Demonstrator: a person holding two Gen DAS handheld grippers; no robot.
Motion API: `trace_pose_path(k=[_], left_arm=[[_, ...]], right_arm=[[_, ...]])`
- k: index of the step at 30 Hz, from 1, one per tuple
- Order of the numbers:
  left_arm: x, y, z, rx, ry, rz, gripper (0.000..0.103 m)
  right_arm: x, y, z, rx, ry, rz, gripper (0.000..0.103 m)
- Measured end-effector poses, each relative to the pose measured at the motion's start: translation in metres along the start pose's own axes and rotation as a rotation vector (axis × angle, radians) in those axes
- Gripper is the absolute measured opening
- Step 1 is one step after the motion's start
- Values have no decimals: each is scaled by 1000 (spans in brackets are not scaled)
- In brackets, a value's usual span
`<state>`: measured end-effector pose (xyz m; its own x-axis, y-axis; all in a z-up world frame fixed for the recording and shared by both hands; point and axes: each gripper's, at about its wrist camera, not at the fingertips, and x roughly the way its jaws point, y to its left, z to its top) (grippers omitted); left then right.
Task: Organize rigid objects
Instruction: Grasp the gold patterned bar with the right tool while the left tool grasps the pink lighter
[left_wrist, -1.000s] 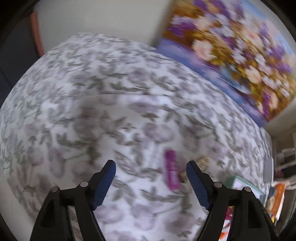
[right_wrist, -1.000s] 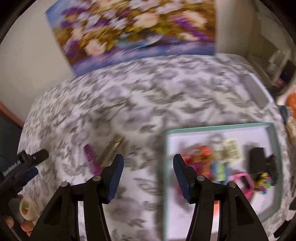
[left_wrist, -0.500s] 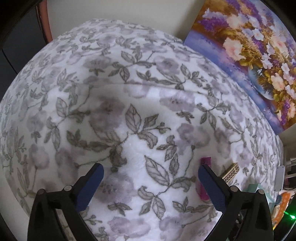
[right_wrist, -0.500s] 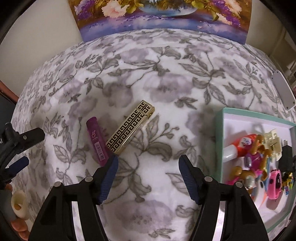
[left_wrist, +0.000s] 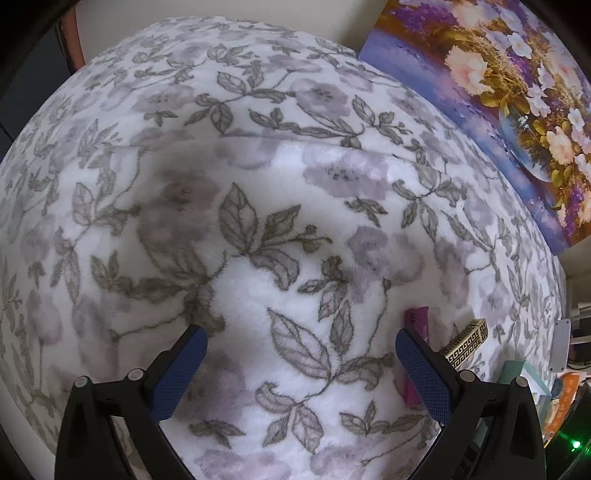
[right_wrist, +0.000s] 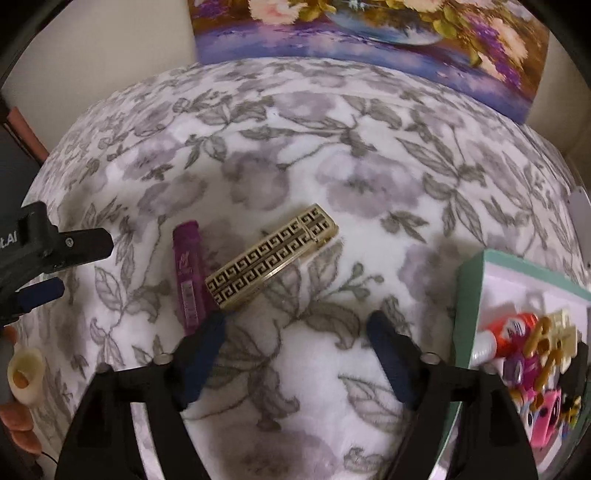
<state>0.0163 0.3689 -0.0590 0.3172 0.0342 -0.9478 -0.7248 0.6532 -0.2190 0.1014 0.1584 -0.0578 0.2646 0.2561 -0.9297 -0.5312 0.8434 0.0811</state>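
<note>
**Q:** so what are the tongs up to right now?

**A:** Both pairs are spread wide with nothing in them. The right tongs (right_wrist: 295, 328) hang low over the floral blanket (right_wrist: 332, 177), and just ahead of their left tip sit the two loose bits: a gold case with a black key pattern (right_wrist: 271, 260) lying on a slant, and a purple tube (right_wrist: 189, 273) right beside it, near end touching or nearly so, hard to say which. The left tongs (left_wrist: 301, 352) are off to the side over bare blanket, with the tube (left_wrist: 417, 321) just past their right tip.

**Q:** and where's the stuff meant to go?

**A:** My guess is the teal-rimmed tray (right_wrist: 469, 302) on the right, already full of small toys and a little orange bottle (right_wrist: 511, 334). There's a flower painting (right_wrist: 369, 33) leaning at the back, nothing to do with it.

**Q:** which one would you grab first, and how?

**A:** Probably the gold case, it's closest to lined up. Looks hard, shiny and flat, so likely slick. I'd pinch it across the narrow width near the middle so it doesn't swing, tongs turned to match its slant. The blanket is plush and will give, so the tips can press in a bit to get under the edges. The tube looks light and could roll if nudged.
</note>
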Motion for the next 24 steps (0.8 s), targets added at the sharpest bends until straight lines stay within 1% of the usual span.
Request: trace_pose_path(k=[3, 4, 5, 7, 11, 15, 17, 21, 24], left_arm=[[2, 3, 2, -13, -3, -5, 103], [2, 4, 3, -14, -2, -5, 103], [3, 5, 4, -14, -2, -5, 103], [4, 4, 4, -13, -2, -4, 103], [7, 10, 8, -22, -1, -4, 103], [9, 12, 10, -26, -1, -2, 103], [9, 12, 10, -21, -1, -2, 103], [10, 10, 10, -21, -2, -4, 103], [9, 7, 9, -15, -3, -9, 103]], right_arm=[[5, -1, 5, -5, -13, 14, 83], [8, 2, 8, -22, -13, 5, 87], [10, 3, 10, -43, -15, -9, 89], [16, 10, 17, -107, -16, -43, 90], [20, 17, 27, -198, -19, -72, 90], [25, 22, 37, -268, -19, -66, 90], [29, 24, 43, -261, -9, -55, 91], [34, 17, 48, -203, 10, -17, 91], [35, 15, 50, -197, 13, -13, 91]])
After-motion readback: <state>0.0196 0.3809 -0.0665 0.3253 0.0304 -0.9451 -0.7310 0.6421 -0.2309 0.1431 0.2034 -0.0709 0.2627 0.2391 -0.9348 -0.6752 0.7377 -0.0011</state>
